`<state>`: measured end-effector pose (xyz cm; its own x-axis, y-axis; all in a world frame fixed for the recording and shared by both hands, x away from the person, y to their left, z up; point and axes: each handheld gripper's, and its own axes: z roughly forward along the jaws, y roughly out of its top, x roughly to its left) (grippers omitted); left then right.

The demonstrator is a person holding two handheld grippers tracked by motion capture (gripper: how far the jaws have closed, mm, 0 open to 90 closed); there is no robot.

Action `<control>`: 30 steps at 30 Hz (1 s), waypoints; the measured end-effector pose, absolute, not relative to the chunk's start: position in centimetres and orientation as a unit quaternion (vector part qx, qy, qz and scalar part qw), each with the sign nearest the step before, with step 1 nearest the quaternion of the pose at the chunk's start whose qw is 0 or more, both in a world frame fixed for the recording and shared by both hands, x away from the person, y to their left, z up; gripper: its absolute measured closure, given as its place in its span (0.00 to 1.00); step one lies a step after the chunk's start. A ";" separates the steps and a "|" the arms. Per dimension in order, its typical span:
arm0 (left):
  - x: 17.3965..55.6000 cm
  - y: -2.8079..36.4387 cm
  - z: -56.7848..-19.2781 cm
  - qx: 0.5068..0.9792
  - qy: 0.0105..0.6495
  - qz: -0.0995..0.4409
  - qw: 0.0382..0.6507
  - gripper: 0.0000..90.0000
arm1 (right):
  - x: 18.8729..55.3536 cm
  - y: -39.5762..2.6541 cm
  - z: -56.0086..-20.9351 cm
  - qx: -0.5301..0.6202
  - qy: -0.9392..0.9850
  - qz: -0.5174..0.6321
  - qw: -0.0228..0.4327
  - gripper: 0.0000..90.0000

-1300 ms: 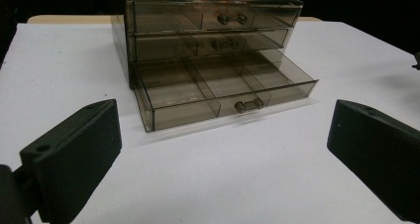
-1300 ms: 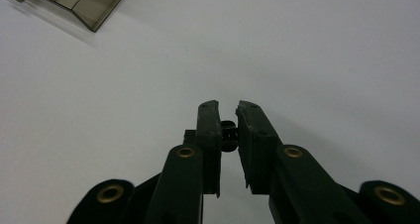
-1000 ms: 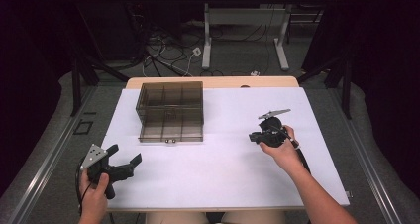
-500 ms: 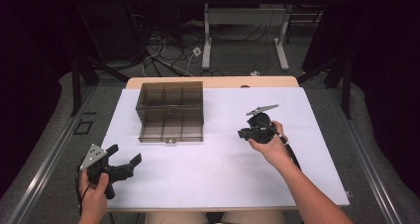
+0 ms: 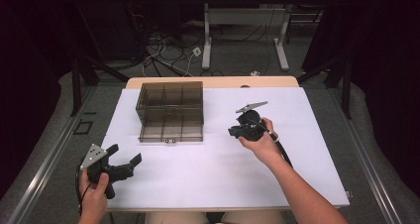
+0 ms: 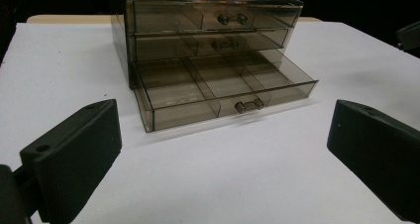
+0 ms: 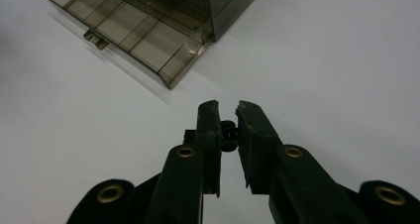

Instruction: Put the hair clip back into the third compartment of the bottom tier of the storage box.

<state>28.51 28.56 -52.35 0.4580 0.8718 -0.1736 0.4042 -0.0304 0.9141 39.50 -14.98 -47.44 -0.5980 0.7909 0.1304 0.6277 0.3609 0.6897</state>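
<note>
High view: the left gripper (image 5: 124, 160) is held at the white tabletop's (image 5: 223, 174) near edge, jaws spread wide, nothing between them. The right gripper (image 5: 233, 131) is held just right of the smoky transparent plastic three-drawer box (image 5: 171, 110).

Left gripper view: ahead of the jaws, the bottom drawer (image 6: 223, 90) is seen pulled out.

Right gripper view: a small black object (image 7: 228, 133), too small to identify, is clamped between nearly closed jaws.

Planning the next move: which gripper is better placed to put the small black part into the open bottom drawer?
Right. The right gripper pinches the small black part and sits beside the open drawer; the left gripper is open, farther back.
</note>
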 end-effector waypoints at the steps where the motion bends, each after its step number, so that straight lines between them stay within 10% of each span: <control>1: 28.5 28.6 -52.4 0.682 0.467 0.228 0.514 0.00 | 39.5 -14.7 -47.4 0.436 0.816 0.365 0.109 0.89; 30: 28.4 28.6 -52.3 0.680 0.469 0.224 0.517 0.00 | 40.6 -10.7 -46.8 0.414 0.821 0.377 0.112 0.89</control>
<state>28.43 28.58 -52.34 0.4589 0.8700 -0.1803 0.4063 -0.0250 0.9134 40.61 -10.70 -46.81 -0.6315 0.7646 0.1292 0.5962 0.3722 0.7114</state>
